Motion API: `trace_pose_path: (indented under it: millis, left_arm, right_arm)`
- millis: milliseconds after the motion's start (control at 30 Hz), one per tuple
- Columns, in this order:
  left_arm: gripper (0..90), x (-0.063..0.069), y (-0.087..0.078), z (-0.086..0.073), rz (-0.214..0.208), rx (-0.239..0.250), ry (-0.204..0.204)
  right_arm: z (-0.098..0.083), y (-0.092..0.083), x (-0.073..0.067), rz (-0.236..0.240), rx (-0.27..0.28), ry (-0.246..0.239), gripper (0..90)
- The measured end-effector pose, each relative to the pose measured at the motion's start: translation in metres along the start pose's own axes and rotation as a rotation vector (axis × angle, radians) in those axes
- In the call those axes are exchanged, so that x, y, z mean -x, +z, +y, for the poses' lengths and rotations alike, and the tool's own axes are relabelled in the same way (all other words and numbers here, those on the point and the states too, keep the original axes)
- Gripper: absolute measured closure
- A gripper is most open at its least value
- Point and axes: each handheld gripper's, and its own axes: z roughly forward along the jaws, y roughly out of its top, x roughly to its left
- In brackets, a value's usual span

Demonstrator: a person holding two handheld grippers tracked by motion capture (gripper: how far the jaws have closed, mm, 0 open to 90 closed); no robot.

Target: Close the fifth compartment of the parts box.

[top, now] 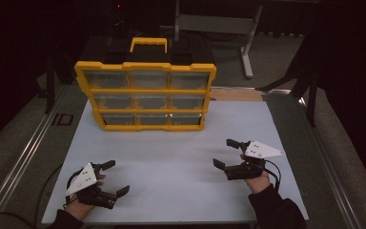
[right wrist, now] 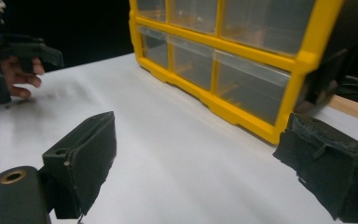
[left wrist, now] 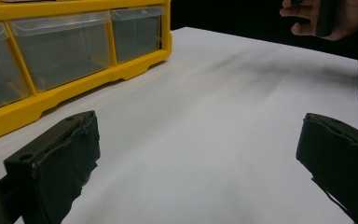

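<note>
Yellow drawer organizer point(top: 145, 93) stands beyond both grippers, fingers spread, hovering low.

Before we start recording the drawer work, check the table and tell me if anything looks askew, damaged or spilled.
Nothing stands out. The yellow drawer organizer stands upright at the far side of the white table, all nine clear drawers shut and flush. The left gripper and right gripper are held low over the near side, jaws open and empty.
</note>
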Motion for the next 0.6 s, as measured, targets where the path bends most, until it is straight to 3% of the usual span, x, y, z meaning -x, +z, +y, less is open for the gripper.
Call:
trace_pose_path:
  millis: [200, 600]
  left_arm:
    - [0.0, 0.0, 0.0, 0.0, 0.0, -0.001, 0.0]
    - [0.0, 0.0, 0.001, -0.001, -0.002, -0.001, -0.002]
  right_arm:
    - [-0.01, -0.009, 0.002, -0.016, -0.015, -0.02, 10.3]
    - [-0.029, -0.025, 0.005, -0.039, -0.001, -0.001, 12.6]
